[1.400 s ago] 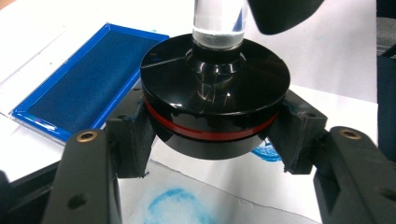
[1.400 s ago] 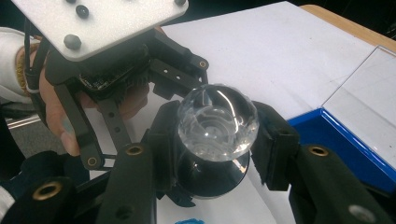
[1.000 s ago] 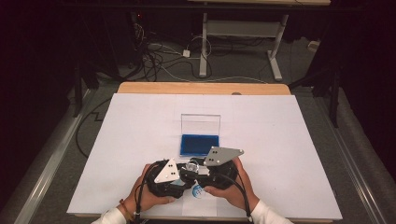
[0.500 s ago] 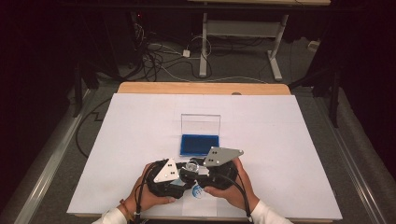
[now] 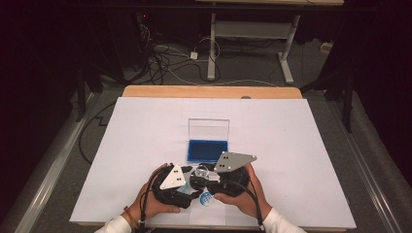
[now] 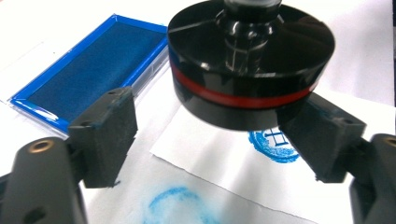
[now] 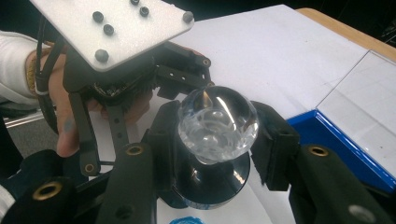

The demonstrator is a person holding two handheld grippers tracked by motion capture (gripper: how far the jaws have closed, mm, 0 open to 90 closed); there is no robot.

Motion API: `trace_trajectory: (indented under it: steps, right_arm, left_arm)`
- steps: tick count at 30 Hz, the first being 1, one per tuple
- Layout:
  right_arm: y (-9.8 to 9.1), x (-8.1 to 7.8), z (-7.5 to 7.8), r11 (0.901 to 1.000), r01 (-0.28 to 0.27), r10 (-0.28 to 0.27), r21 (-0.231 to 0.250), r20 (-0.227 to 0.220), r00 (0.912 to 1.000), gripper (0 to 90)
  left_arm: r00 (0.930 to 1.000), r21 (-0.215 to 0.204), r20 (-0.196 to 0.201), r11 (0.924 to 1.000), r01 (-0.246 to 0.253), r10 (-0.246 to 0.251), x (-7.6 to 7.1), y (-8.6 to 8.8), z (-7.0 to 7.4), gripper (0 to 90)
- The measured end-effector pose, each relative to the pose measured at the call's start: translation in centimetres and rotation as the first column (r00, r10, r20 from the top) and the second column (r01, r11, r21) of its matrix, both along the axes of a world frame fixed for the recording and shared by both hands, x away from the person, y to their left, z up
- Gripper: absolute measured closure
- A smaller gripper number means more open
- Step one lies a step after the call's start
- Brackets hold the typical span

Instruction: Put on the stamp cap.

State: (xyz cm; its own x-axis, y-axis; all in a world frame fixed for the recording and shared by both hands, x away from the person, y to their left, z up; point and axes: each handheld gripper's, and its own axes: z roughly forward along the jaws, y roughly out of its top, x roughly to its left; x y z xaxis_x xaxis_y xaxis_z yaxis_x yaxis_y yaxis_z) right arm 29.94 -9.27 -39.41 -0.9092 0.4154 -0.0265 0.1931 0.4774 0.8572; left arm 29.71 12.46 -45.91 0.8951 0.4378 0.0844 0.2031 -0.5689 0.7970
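A round stamp with a black base and red band (image 6: 252,70) and a clear glass knob (image 7: 217,123) hangs just above a white paper slip (image 6: 210,149). My right gripper (image 7: 217,128) is shut on the knob, a pad on each side. My left gripper (image 6: 215,112) has just been opening its jaws. The stamp base sits between them, and the left pad (image 6: 109,133) stands clear of it. A blue round print (image 6: 273,142) lies on the slip under the stamp. In the high view both grippers (image 5: 201,178) meet near the table's front edge.
A blue ink pad (image 5: 208,151) lies just beyond the grippers, its clear lid (image 5: 209,130) folded back. A fainter blue smudge (image 6: 180,205) marks the white table cover (image 5: 301,145). A wooden edge (image 5: 211,91) runs along the far side.
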Motion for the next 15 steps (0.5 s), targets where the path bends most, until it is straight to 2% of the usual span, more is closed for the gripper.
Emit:
trace_trajectory:
  steps: [7,15]
  right_arm:
    - [-0.4,-0.1,0.4,1.0000,0.001,-0.001,0.007,0.013,0.9999,57.1]
    - [-1.1,0.0,0.8,0.9999,0.010,-0.010,0.012,0.025,0.9996,57.1]
  left_arm:
    - [0.9999,0.023,0.014,0.9997,0.006,-0.006,0.0,0.5,-0.1,18.1]
    - [0.9989,0.017,0.047,0.9998,-0.007,0.006,0.0,2.0,0.4,16.5]
